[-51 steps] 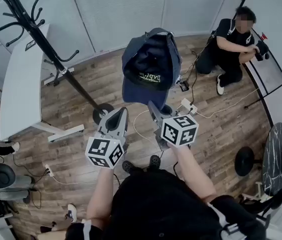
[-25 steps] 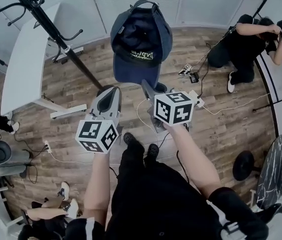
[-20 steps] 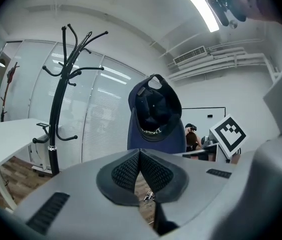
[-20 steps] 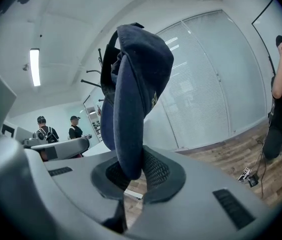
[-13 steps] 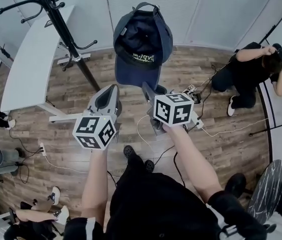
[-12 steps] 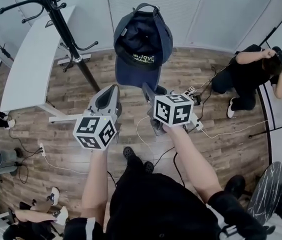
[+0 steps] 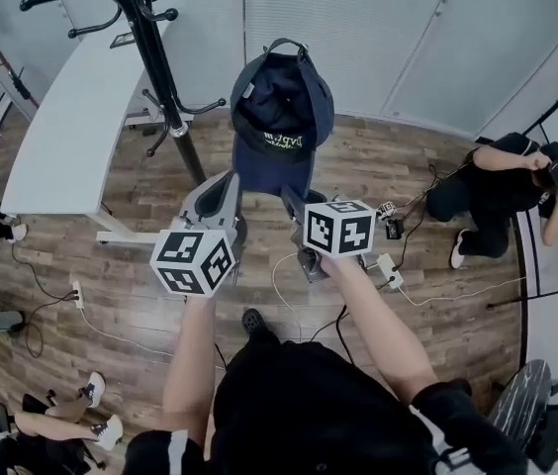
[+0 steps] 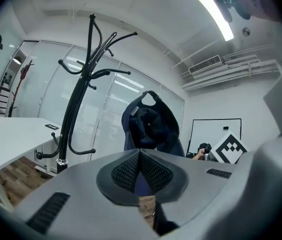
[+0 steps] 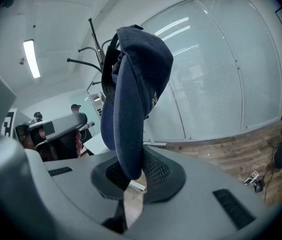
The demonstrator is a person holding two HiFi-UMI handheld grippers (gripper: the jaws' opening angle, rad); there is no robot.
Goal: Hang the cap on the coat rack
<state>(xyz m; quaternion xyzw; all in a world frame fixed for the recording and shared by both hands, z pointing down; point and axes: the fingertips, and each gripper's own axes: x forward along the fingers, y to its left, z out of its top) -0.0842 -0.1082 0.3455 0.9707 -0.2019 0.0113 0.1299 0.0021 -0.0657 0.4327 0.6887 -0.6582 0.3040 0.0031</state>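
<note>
Two grippers are being held up side by side in front of the person, each a smooth grey plastic shell with black, finely ribbed pads and a white cube of black square markers. The right gripper (image 7: pixel 288 195) is pinching the cap (image 7: pixel 281 115) by the lower edge of its brim, and in the right gripper view the stiff curved brim is running down between the pressed pads (image 9: pixel 153 171). The cap is standing upright above those jaws with its brim down and its rounded crown up. It is made of navy cloth, and its dark hollow lining is facing the person. A line of yellow-green stitching is showing inside, and the arched strap opening is sitting at the very top. The left gripper (image 7: pixel 227 179) is hovering just beside it with its jaws pressed together at the tips and gripping nothing. The cap is showing beyond them in the left gripper view. The coat rack (image 7: pixel 158 62) is standing to the left of the cap and apart from it. It is a slim black metal pole with curved, knob-tipped hooks branching out at two heights, and nothing is hanging on them. Behind the rack a smooth white table (image 7: pixel 66 137) with a rounded edge is running along the wall. The floor (image 7: pixel 427 315) is laid in brown wood-grain planks, with thin cables and a white power strip (image 7: pixel 389 269) trailing across it. A person in dark clothes (image 7: pixel 492 181) is sitting on it off to the right.
</note>
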